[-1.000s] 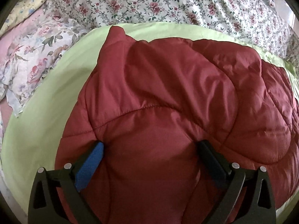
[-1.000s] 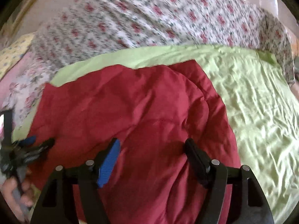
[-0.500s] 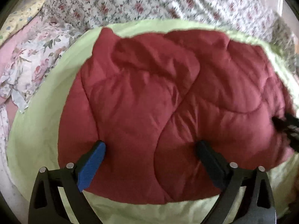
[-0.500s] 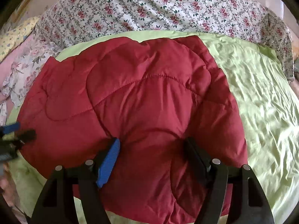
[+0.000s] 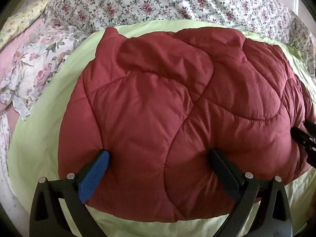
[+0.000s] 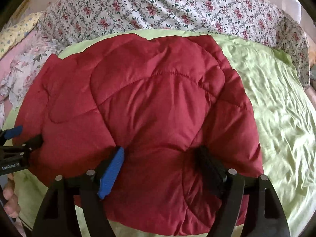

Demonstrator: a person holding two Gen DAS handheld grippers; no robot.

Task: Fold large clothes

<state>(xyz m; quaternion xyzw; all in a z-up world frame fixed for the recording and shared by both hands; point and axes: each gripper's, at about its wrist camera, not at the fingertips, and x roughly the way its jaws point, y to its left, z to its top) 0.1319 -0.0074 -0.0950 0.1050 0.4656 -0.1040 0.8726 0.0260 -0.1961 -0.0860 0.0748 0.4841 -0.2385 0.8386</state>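
– Bedroom site. Pale green sheet over the bed, rumpled on the right. Floral quilt bunched along the far edge, floral pillow far left. You have the garment?

– Yes. Red padded coat, quilted, lying on the green sheet toward the bed's left half, in a thick rounded heap. Near hem just short of the bed's near edge; far corner almost touching the floral quilt.

– Left gripper?

– Angled down over the near-left part of the coat. Fingers spread wide, tips resting on the fabric and denting it a little. Blue pad faces inward and shows bare along its length. Nothing pinched that I can make out.

– Right gripper?

– Same attitude, over the near-right part. Its fingers have just been opening; they stand wide, with a mound of red fabric between them and creases fanning out from both tips. Pads do not look clamped on it.

– Do the two see each other?

– Both ways. Right wrist view catches the left gripper at its left edge, tips at the coat's left side, and part of the left hand below it. Left wrist view catches the right gripper's dark tips at its right edge, against the coat.
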